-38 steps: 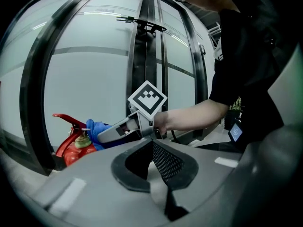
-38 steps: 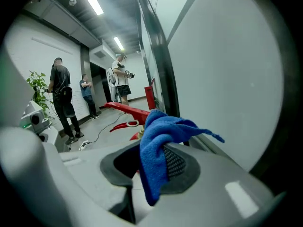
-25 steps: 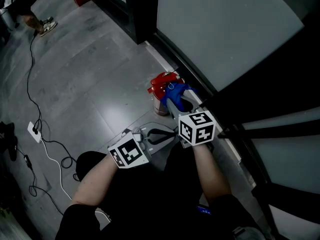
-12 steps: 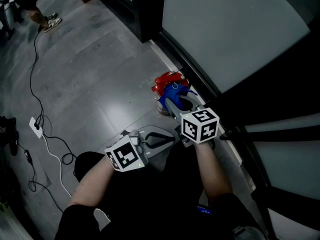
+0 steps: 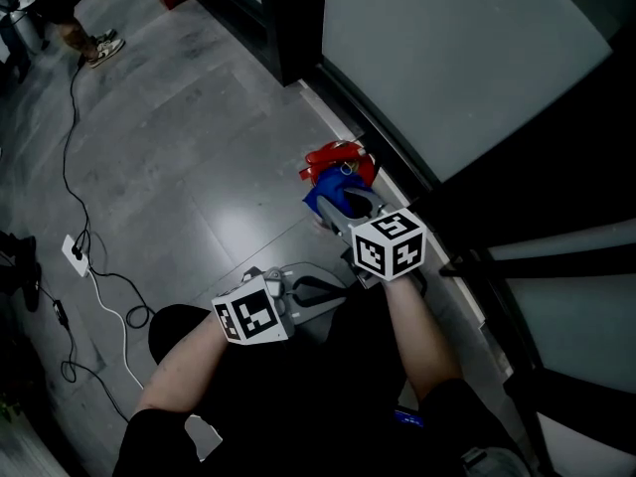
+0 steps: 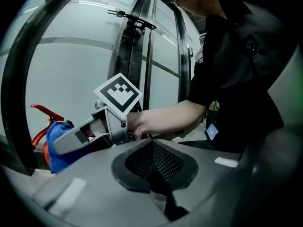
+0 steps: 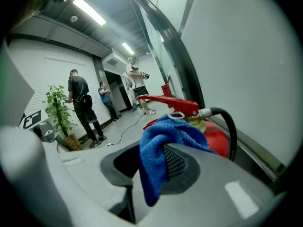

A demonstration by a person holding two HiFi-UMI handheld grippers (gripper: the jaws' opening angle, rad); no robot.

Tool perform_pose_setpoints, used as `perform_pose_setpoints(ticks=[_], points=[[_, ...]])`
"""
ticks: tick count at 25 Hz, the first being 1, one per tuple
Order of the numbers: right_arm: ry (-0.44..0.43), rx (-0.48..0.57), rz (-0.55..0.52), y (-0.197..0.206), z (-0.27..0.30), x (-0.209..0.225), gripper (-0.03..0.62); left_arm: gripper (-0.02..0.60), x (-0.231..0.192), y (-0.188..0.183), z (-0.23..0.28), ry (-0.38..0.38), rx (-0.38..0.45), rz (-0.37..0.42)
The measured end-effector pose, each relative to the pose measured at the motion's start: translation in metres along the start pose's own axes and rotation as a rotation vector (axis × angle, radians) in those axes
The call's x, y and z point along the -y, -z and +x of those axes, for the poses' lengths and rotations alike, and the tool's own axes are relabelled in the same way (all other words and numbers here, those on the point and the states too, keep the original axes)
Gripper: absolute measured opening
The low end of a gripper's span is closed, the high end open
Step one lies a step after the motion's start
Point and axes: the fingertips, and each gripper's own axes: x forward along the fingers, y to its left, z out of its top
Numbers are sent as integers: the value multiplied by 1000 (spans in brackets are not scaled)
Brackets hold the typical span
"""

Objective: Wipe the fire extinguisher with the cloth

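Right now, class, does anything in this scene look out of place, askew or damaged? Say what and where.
Nothing stands out. The fire extinguisher shows no visible damage, and the right gripper has its jaws shut on the blue cloth at its top. Only loose cables trail over the floor.

The head view is dim, with glare on the floor [image 5: 231, 225] at centre. Both gripper views warp and darken edgeward; ceiling strip lights [image 7: 88, 11] glow at eleven o'clock.
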Motion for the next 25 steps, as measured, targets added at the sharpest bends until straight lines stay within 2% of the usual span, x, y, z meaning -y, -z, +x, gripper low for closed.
perform_pose_setpoints(ticks=[3, 5, 8, 14, 17, 19, 25], points=[[-74, -45, -86, 13, -7, -17, 100, 6, 7, -2, 5, 24, -2, 6], [-58, -37, -142, 16, -18, -16, 100, 6, 10, -3, 9, 33, 1, 15], [0, 26, -150, 11, -40, 0, 100, 6, 8, -5, 13, 36, 5, 21], [98, 221, -62, -21, -87, 38, 100, 6, 3, -12, 19, 31, 20, 58], [119, 289, 46, -37, -95, 66, 100, 6, -2, -21, 18, 11, 53, 68], [118, 281, 117, -35, -87, 79, 100, 6, -6, -23, 17, 3, 75, 53], [143, 240, 209, -8, -56, 94, 100, 6, -6, -27, 22, 15, 83, 54]])
